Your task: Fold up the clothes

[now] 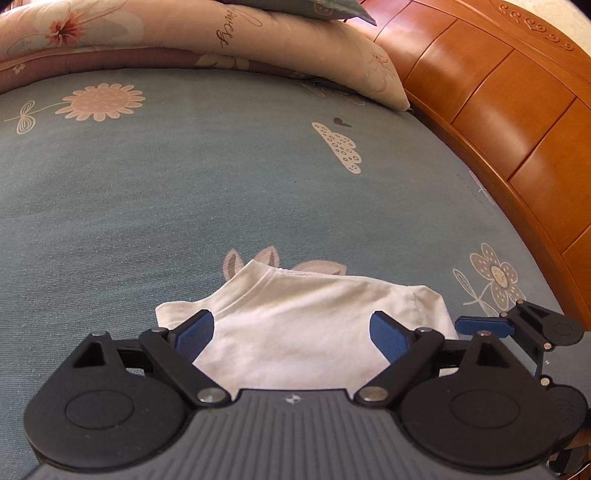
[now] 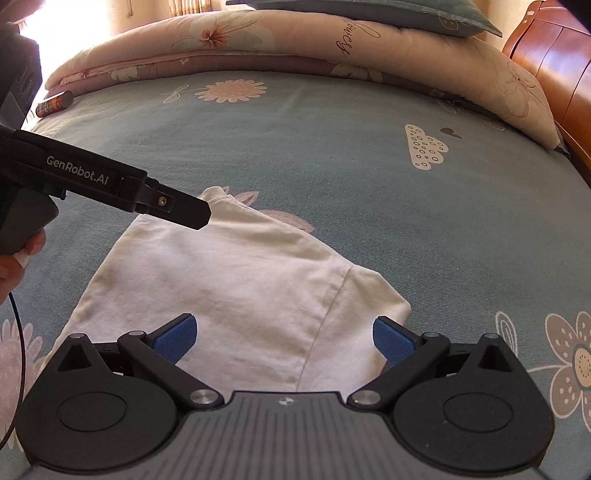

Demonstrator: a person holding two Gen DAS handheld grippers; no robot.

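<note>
A white garment (image 1: 295,325) lies flat on the blue flowered bedsheet (image 1: 184,184), with a collar end pointing away and a seamed sleeve at its right. My left gripper (image 1: 293,332) hovers over its near part, jaws wide apart, nothing between the blue pads (image 1: 197,332). In the right wrist view the same white garment (image 2: 236,280) spreads below my right gripper (image 2: 284,338), which is also open over the sleeve seam, nothing pinched. The left gripper's black body (image 2: 110,184) reaches in from the left, held by a hand (image 2: 18,254), its tip near the collar.
A folded floral quilt (image 2: 295,44) with a blue pillow (image 2: 369,11) on top lies across the far side of the bed. An orange wooden headboard (image 1: 498,110) runs along the right. A small cylindrical can (image 2: 55,104) rests at the far left. The right gripper's finger (image 1: 484,325) shows beside the garment.
</note>
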